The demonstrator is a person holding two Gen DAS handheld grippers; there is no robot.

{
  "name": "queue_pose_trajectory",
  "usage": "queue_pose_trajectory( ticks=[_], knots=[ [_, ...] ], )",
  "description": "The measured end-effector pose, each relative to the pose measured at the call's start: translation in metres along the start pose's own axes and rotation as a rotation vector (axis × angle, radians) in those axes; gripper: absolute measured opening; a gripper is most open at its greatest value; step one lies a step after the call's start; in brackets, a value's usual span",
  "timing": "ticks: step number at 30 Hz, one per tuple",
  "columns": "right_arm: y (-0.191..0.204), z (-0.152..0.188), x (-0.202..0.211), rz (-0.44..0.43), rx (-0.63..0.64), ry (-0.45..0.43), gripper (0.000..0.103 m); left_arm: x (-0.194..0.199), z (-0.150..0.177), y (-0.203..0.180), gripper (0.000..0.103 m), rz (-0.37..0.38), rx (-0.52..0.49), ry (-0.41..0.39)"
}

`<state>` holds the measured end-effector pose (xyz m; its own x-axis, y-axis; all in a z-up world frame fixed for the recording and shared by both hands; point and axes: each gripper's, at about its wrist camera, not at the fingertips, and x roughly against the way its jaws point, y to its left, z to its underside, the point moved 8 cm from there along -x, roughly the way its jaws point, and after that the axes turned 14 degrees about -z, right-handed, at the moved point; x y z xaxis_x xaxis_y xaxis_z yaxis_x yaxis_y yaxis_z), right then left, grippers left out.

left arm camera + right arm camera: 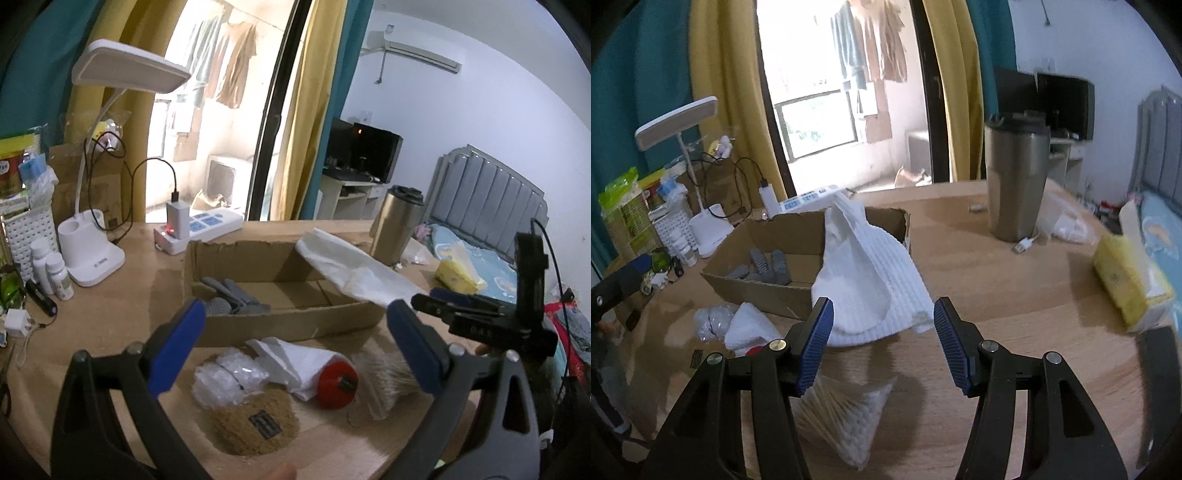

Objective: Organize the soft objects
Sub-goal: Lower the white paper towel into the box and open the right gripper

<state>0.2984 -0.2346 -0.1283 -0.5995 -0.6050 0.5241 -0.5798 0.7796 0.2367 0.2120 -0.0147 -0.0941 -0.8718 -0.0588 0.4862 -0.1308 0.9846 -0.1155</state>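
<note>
A shallow cardboard box (258, 325) lies on the wooden table with grey gloves (232, 295) inside. A white waffle towel (871, 280) drapes over the box's right corner and onto the table. My right gripper (884, 345) is open, with the towel's lower edge just beyond its fingertips and a bag of cotton swabs (846, 417) beneath it. My left gripper (295, 347) is wide open above a folded white cloth (295, 362) wrapped on a red item (338, 384), a bubble-wrap bundle (229, 380) and a brown round pad (255, 421). Neither gripper holds anything.
A steel tumbler (1015, 177) stands behind the box on the right, with a yellow tissue pack (1126, 280) near the table's right edge. A white desk lamp (92, 258), power strip (207, 225), small bottles (55, 269) and a basket crowd the left side.
</note>
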Motion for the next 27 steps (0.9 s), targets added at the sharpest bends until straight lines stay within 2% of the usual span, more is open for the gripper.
queue_pose_trajectory(
  ticks=[5,6,8,9,10,16,20,23,24,25,27],
  knots=[
    [-0.003,-0.002,-0.018,-0.012,-0.025,0.027,0.060,-0.012,0.001,0.012,0.100,-0.011,0.016,0.019],
    [-0.002,-0.002,-0.021,-0.011,-0.021,0.032,0.057,-0.014,0.001,0.015,0.100,-0.012,0.019,0.021],
    [0.000,-0.003,-0.025,-0.003,-0.010,0.036,0.033,-0.017,0.001,0.020,0.100,-0.011,0.028,0.024],
    [0.002,-0.004,-0.027,-0.002,-0.002,0.039,0.015,-0.019,0.001,0.021,0.100,-0.009,0.031,0.025],
    [0.002,-0.005,-0.026,0.011,0.008,0.040,0.010,-0.020,0.001,0.023,0.100,-0.007,0.035,0.026],
    [0.014,-0.017,-0.019,0.052,0.086,0.024,0.005,-0.028,0.003,0.029,0.100,0.016,0.054,0.032],
    [0.014,-0.024,-0.022,0.082,0.113,0.030,0.005,-0.028,0.002,0.034,0.100,0.025,0.067,0.027],
    [0.002,-0.020,-0.023,0.115,0.071,0.037,0.007,-0.031,0.004,0.039,0.100,0.027,0.077,0.033],
    [-0.004,-0.018,-0.024,0.125,0.048,0.039,0.019,-0.033,0.006,0.040,0.100,0.027,0.079,0.039],
    [-0.009,-0.014,-0.025,0.127,0.020,0.049,0.038,-0.035,0.007,0.041,0.100,0.028,0.080,0.044],
    [-0.015,-0.006,-0.030,0.136,-0.009,0.079,0.052,-0.036,0.008,0.042,0.100,0.031,0.081,0.047]
  ],
)
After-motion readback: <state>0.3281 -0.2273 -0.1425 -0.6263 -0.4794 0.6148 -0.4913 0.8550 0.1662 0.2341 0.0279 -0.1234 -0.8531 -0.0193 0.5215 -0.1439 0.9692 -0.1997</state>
